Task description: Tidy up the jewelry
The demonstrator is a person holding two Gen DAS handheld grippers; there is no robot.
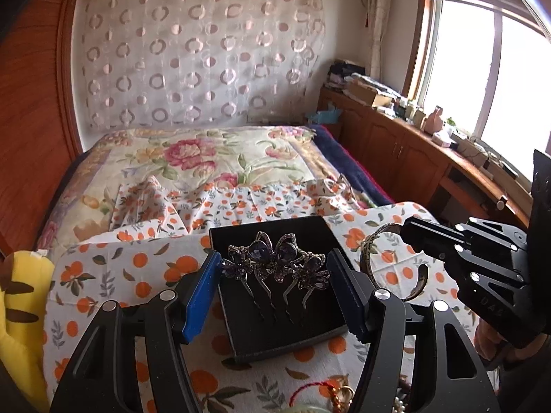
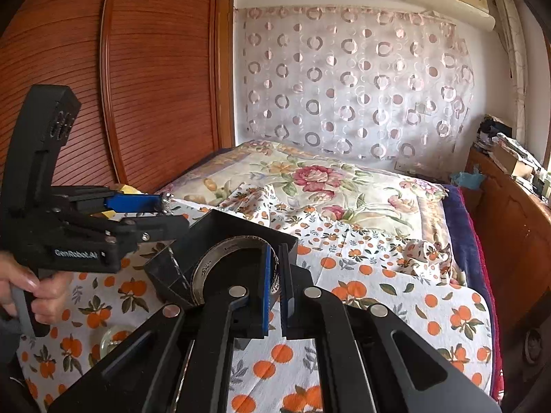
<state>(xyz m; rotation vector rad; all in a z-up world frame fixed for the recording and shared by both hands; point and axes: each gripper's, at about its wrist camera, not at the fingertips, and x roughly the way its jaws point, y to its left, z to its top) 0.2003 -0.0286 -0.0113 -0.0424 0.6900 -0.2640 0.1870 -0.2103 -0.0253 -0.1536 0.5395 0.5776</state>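
Hairpin (image 1: 275, 265) | held by left gripper (image 1: 273, 275) over black box (image 1: 241, 323) | right gripper (image 2: 274, 275) grips bangle (image 2: 220, 258), seemingly.

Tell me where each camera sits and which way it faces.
Left wrist: rides the left claw, looking down over the purple rhinestone butterfly hair comb and black square box toward the floral bed; the right claw shows at right.
Right wrist: rides the right claw, shut on an engraved metal bangle; the left claw and hand show at left.
Shared: box, orange-print cloth, circle-patterned curtain.
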